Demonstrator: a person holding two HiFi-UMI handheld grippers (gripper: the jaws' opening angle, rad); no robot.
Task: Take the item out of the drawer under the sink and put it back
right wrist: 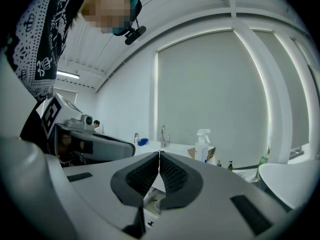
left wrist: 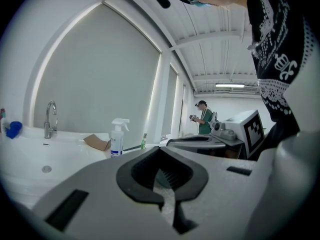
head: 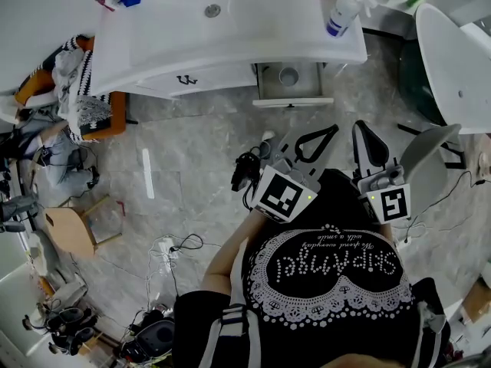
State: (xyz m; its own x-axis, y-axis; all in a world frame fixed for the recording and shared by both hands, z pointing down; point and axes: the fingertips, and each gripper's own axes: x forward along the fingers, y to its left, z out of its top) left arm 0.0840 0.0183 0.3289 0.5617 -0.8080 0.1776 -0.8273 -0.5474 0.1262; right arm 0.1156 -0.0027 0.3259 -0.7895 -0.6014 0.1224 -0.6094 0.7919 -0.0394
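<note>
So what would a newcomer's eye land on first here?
The open drawer under the white sink, with a small round item lying inside it. Nearer the camera, the left gripper and right gripper are both shut and empty, close to the person. A spray bottle stands at the sink's right end.

White sink (head: 253,33), white spray bottle (head: 341,14) with blue label, grey marbled floor (head: 199,152), black shirt (head: 322,336) with white lace print.
</note>
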